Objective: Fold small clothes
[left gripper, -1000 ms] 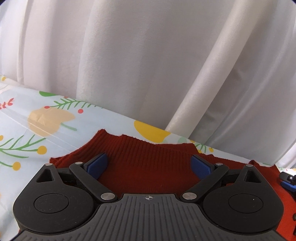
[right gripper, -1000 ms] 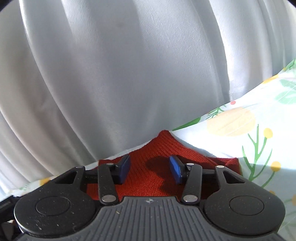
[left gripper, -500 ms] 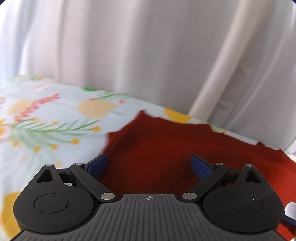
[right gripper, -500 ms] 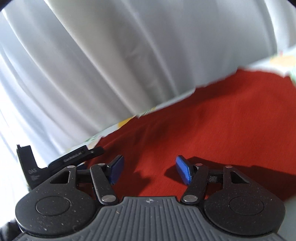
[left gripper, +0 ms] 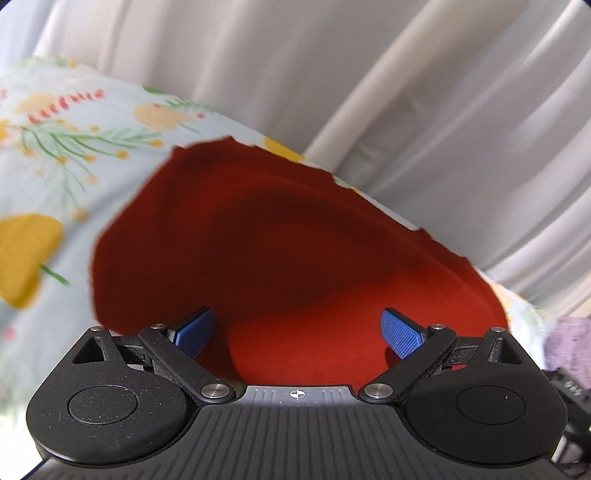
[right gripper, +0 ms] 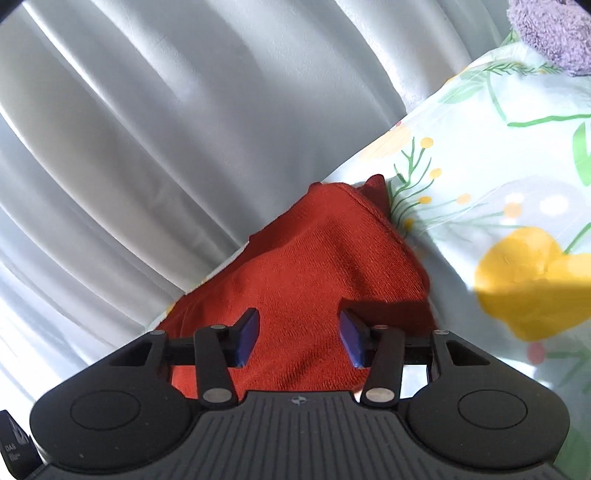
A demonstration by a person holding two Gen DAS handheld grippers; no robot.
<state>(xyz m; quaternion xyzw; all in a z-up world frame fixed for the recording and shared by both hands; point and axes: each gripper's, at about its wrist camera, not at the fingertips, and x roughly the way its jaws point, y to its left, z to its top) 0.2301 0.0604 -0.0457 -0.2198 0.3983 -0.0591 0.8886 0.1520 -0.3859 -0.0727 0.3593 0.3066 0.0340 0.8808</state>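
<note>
A dark red knit garment lies on the floral tablecloth, folded into a rounded heap. My left gripper is open, its blue pads wide apart just above the garment's near edge, holding nothing. In the right wrist view the same red garment lies along the table's back edge, one corner pointing away. My right gripper is open over it, with blue pads on either side of the cloth and not pinching it.
White curtains hang close behind the table's far edge and fill the background in the right wrist view. A fluffy purple cloth lies on the tablecloth at the far right; it also shows in the left wrist view.
Both grippers have swung and drawn back over the garment. The left view now takes in more of the red cloth; the right view has turned towards its right corner. Both stay open.
</note>
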